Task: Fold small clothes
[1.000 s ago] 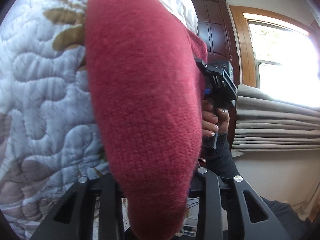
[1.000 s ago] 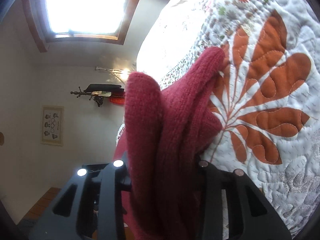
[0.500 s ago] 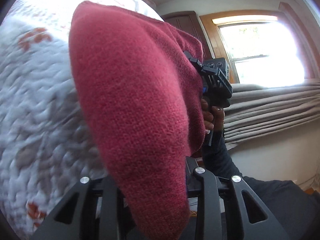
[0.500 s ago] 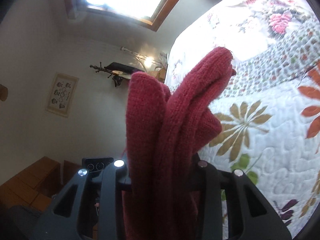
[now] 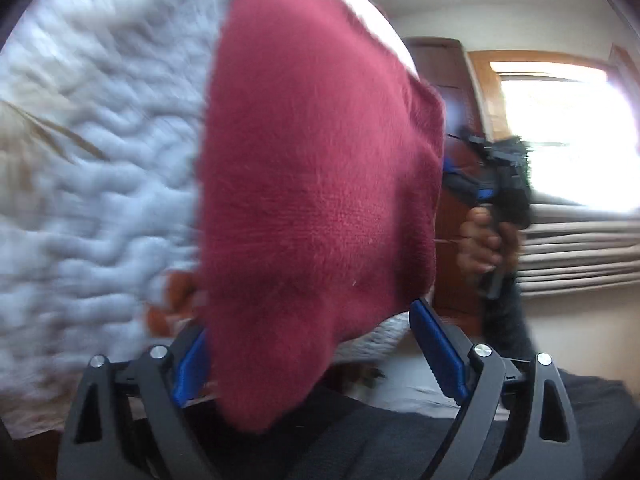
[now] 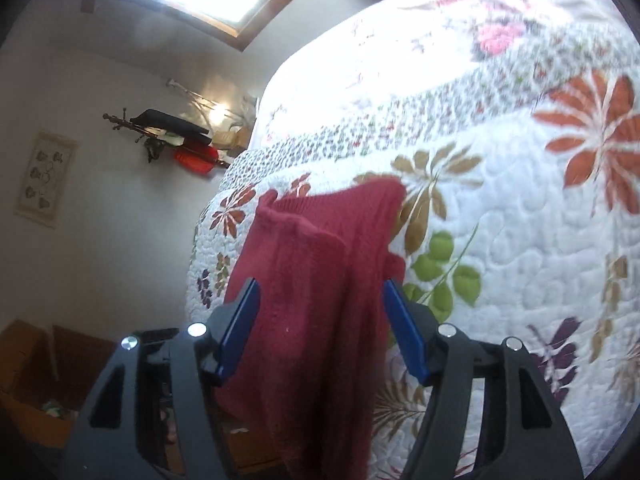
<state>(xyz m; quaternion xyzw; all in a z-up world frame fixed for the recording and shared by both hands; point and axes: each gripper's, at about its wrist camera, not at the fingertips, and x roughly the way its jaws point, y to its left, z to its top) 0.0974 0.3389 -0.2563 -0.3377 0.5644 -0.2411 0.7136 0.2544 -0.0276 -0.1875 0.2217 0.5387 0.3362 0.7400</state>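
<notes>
Item: red knitted garment, fine-gauge wool-like knit with a fuzzy nap, bunched into a rounded, tapering mass; in the left wrist view it fills the frame's centre from 12 to 6 o'clock, blurred, hanging down between the fingers. Left claw: black angular frame with silver screw heads, blue ribbed pads set well apart; the knit passes between them, near the left pad and clear of the right one. Right claw: same build, flat blue pads spread apart, the garment draped through the gap in soft vertical folds, its upper edge lying out toward 12 o'clock onto the bed; whether the fabric touches either pad cannot be told. Bed quilt: white, puffy stitched meander quilting, printed with orange, tan, green, purple and pink leaf and flower shapes, a band of small speckled print across it at 1 o'clock. In the left wrist view, at 3 o'clock, a person's hand wraps the dark handle of the other gripper, a dark sleeve below it. Surroundings: bright wood-framed window, stacked beige folds beneath it, dark wooden door; in the right wrist view a framed picture at 9 o'clock on a pale wall.
</notes>
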